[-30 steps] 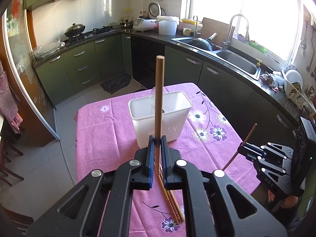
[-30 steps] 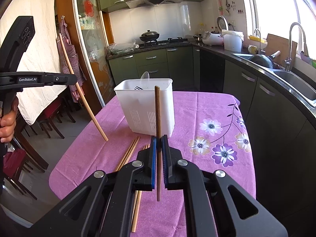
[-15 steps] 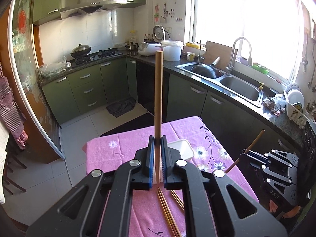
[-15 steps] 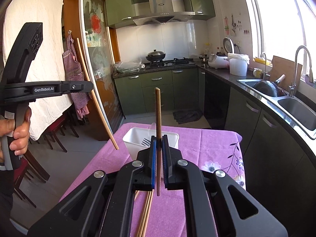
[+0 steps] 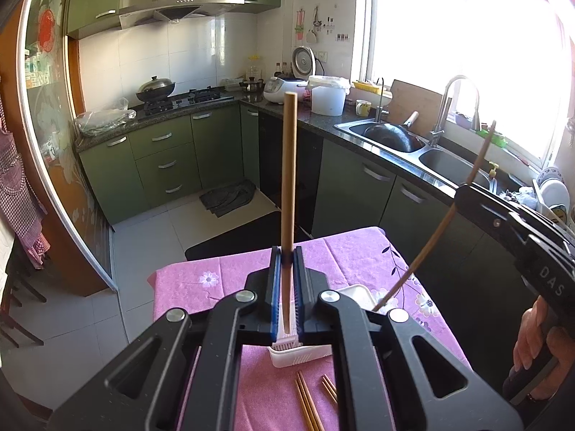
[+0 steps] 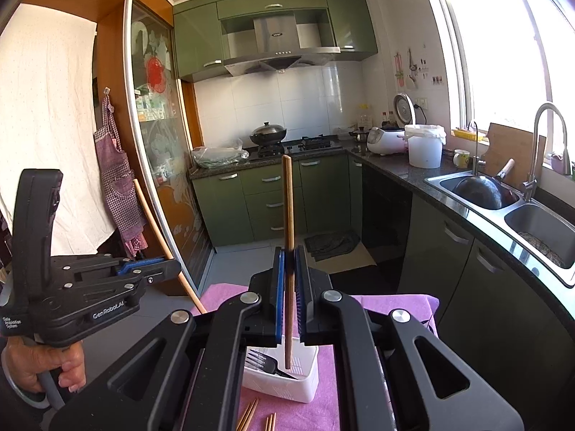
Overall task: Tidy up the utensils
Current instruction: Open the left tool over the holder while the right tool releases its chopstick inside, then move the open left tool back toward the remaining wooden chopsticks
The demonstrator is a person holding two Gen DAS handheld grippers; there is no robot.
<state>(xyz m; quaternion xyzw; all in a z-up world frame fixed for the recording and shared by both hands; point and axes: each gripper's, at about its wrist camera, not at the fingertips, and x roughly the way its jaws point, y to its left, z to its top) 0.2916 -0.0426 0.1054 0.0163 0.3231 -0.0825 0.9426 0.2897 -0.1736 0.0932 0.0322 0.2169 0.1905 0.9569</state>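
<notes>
Both tongs clenched, each pinching one wooden chopstick low on its shaft: left tongs (image 5: 286,280) hold the left chopstick (image 5: 288,179) upright, right tongs (image 6: 290,283) the right chopstick (image 6: 287,237). Judged light, stiff, smooth and prone to pivot, so a near-middle pinch suits. Below stands the white holder (image 6: 287,386) containing a fork (image 6: 262,361); spare chopsticks (image 5: 307,407) lie on the counter (image 5: 215,283).
</notes>
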